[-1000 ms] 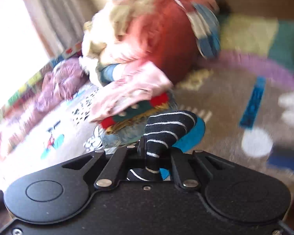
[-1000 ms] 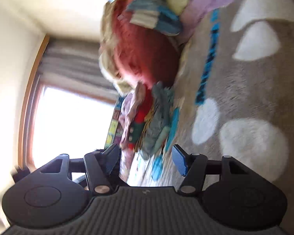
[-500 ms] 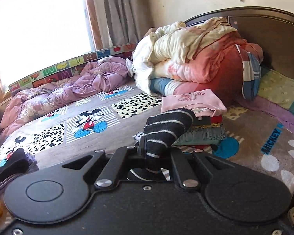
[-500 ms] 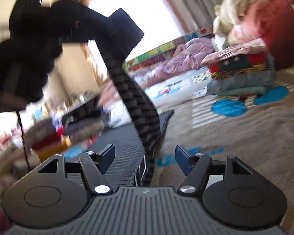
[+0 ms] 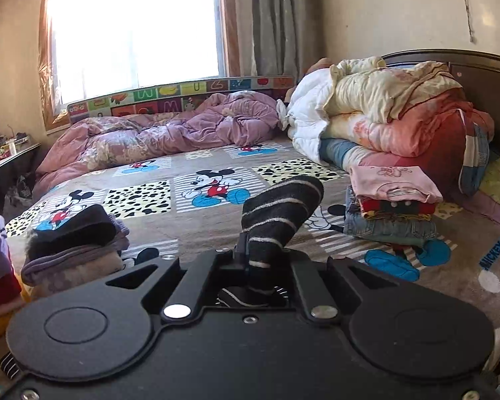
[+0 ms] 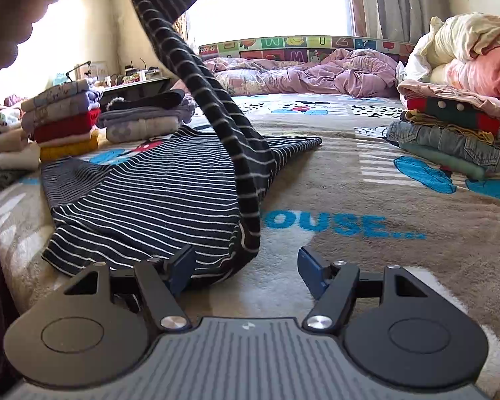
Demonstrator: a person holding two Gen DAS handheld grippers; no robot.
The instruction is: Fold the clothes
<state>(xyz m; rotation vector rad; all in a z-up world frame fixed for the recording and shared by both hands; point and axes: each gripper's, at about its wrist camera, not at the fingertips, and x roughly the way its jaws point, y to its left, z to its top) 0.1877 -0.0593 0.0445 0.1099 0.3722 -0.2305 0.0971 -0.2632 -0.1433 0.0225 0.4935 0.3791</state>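
A black top with thin white stripes (image 6: 143,193) lies spread on the Mickey Mouse bed cover (image 6: 383,250). One part of it rises in a taut band (image 6: 203,93) to the upper left of the right wrist view. My left gripper (image 5: 260,253) is shut on that striped cloth (image 5: 280,206), which sticks out past the fingers above the bed. My right gripper (image 6: 246,268) is open, low over the cover at the garment's near right corner. Its left finger (image 6: 183,266) sits at the hem; the pads press on nothing.
A folded stack with a pink top and jeans (image 5: 393,206) stands at the right. Two more folded stacks (image 6: 66,116) sit at the left. A purple duvet (image 5: 170,133) and rolled quilts (image 5: 400,116) fill the back by the headboard.
Both views have swung from tilted, blurred looks at the quilts to a level look across the bed. The left gripper still holds the striped cloth. The right jaws stand slightly wider.
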